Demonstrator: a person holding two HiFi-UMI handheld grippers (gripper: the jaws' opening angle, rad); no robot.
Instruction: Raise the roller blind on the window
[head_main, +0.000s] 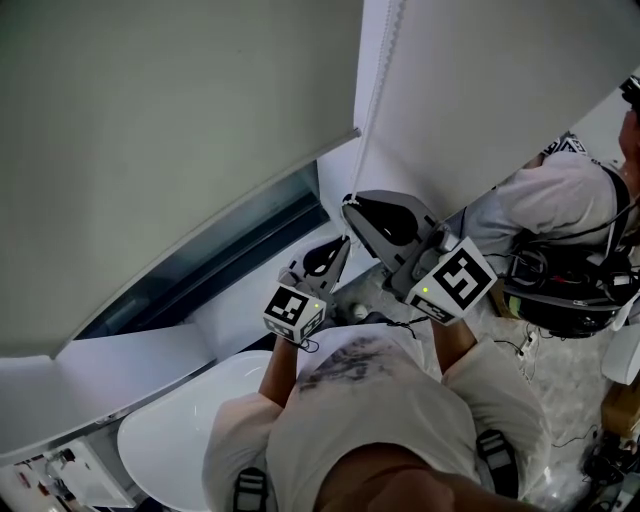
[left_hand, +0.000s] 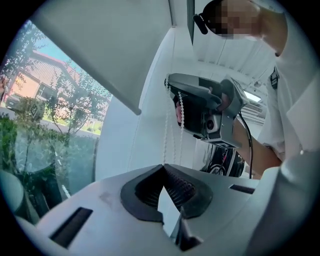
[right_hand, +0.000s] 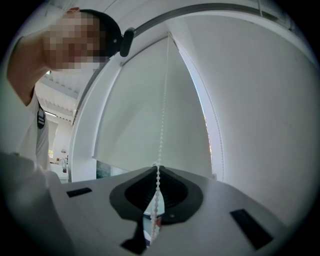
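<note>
Hanging over most of the window (head_main: 225, 243), the roller blind (head_main: 180, 150) leaves a strip of glass bare under its bottom edge. Its bead chain (right_hand: 162, 125) drops straight into the right claw (right_hand: 156, 168), which is closed on it, with beads trailing through the gap behind the tips. Lower down, the left claw (left_hand: 164, 167) has its tips together. One strand reaches them, though I cannot tell whether it is pinched. Both claws are close together beside the blind's edge.
</note>
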